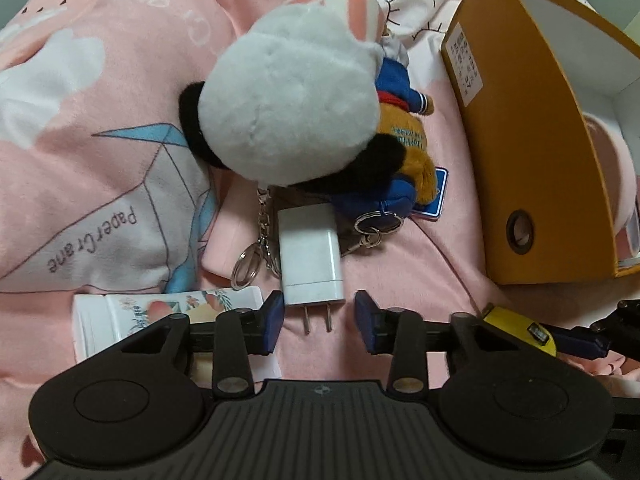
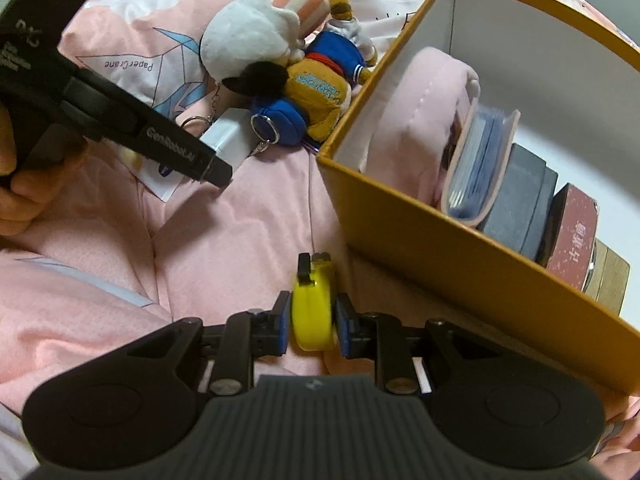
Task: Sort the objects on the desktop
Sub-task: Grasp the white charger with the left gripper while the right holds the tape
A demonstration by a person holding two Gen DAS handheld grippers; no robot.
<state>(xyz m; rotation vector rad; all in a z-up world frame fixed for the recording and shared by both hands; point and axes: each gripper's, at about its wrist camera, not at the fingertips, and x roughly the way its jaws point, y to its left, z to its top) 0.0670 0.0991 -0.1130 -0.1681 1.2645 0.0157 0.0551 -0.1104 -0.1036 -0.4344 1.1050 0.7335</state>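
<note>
A white charger plug [image 1: 310, 256] lies on the pink blanket [image 1: 412, 280], prongs towards me. My left gripper [image 1: 320, 320] is open and points down at it, its blue pads on either side of the prongs; the right pad stands clear of the plug. In the right wrist view the left gripper [image 2: 218, 174] comes in from the left, over the plug [image 2: 230, 140]. My right gripper [image 2: 312, 326] is shut on a yellow tape measure [image 2: 314, 312], just above the blanket beside the orange box [image 2: 400, 220]. The tape measure [image 1: 520, 328] also shows at the right edge of the left wrist view.
A white plush with black ears [image 1: 288, 100] and a bear plush in blue and orange [image 1: 404, 140] lie just beyond the plug, keyrings [image 1: 245, 270] trailing. A flower-print pack [image 1: 120, 316] sits under the left finger. The orange box holds a pink pouch [image 2: 420, 120], a card wallet [image 2: 480, 160] and small boxes.
</note>
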